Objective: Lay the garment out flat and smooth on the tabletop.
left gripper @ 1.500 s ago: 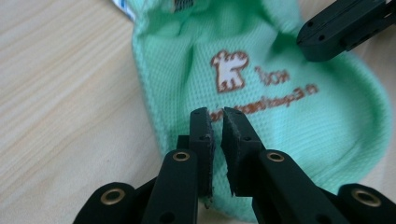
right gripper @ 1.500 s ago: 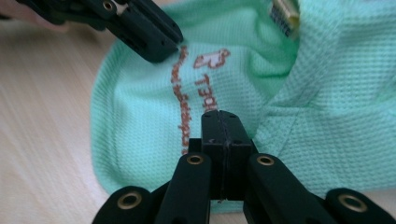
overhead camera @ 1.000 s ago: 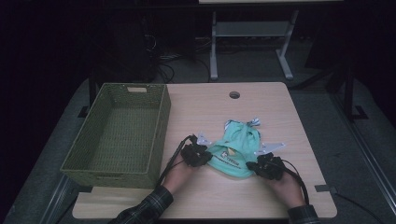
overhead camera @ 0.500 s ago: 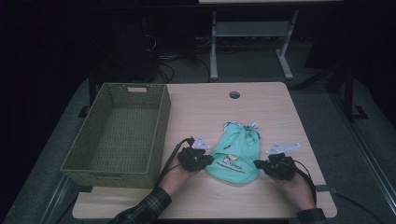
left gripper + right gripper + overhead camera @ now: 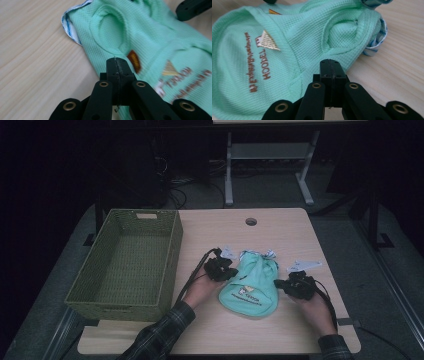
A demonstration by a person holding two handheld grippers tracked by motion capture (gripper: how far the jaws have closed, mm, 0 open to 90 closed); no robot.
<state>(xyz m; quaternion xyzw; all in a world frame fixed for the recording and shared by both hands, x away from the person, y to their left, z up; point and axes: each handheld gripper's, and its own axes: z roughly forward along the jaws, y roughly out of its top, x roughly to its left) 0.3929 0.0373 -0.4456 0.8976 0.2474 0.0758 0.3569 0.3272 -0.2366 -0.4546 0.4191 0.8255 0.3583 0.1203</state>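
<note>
A small mint-green garment (image 5: 250, 287) with brown lettering lies flat on the wooden table (image 5: 280, 230). My left gripper (image 5: 230, 272) sits at its left edge. Its jaws have just been closing and now stand shut, pinching the hem (image 5: 105, 62) of the garment (image 5: 150, 37), as the left gripper (image 5: 117, 61) view shows. My right gripper (image 5: 281, 285) is at the garment's right edge, shut on the hem of the garment (image 5: 287, 37) under the right gripper's (image 5: 330, 62) tip. Each hand rests behind its gripper on the near side.
A green woven basket (image 5: 172, 245) stands open and hollow along the table's left side, close to my left hand. A round cable hole (image 5: 251, 221) sits at the table's far edge. A metal stand (image 5: 270, 155) is on the floor beyond.
The garment has gone from bunched to flat and smooth. Both grippers have shifted away from the person along its sides, the right one first swinging outward.
</note>
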